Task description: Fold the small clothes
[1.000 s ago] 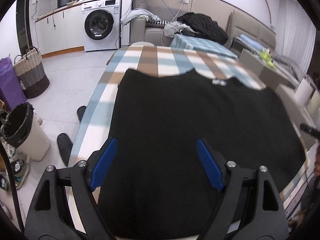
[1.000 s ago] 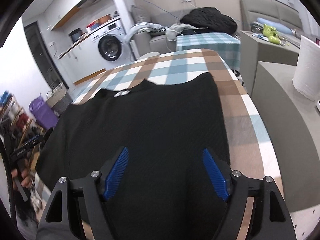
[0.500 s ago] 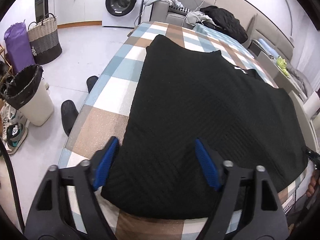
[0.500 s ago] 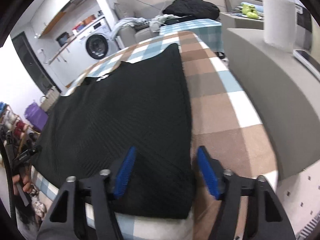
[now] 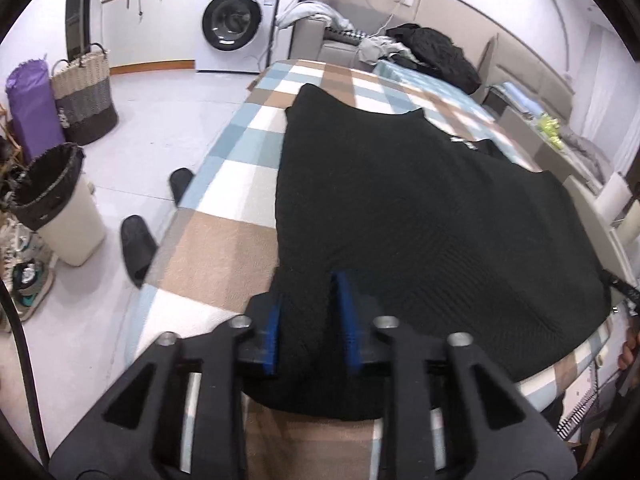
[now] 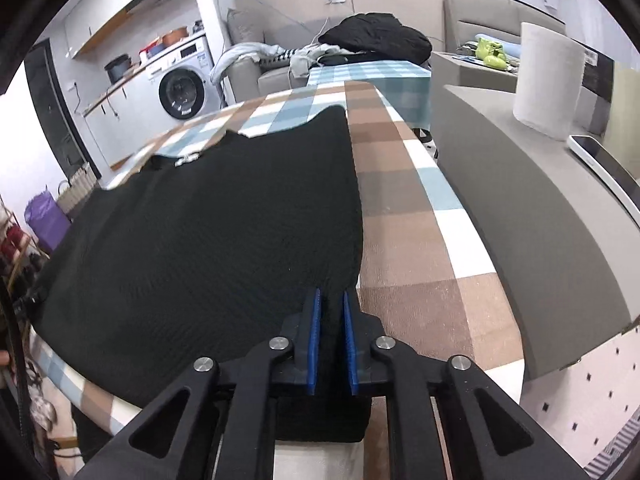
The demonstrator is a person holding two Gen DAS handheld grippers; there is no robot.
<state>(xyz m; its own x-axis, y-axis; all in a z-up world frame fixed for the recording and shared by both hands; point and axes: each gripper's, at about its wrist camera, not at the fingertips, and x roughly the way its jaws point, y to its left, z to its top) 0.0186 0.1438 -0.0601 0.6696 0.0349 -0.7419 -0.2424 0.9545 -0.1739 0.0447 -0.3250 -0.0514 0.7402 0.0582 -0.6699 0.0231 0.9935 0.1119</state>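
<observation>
Change since a second ago: both tongs, then spread wide over the cloth, have just been closing. Left tongs (image 5: 308, 300): pinching a bunched fold at the near left hem corner. Right tongs (image 6: 330, 306): pressed nearly together on the near right hem corner.

Black ribbed knit garment (image 5: 420, 216): flat on the desk with blue, brown and white checked cover (image 5: 224, 240), collar at the far side.

Surroundings: white washing machine (image 5: 236, 24), black-lined bin (image 5: 60, 204), woven basket (image 5: 84, 92), grey side cabinet (image 6: 532, 208) just beside the desk.
</observation>
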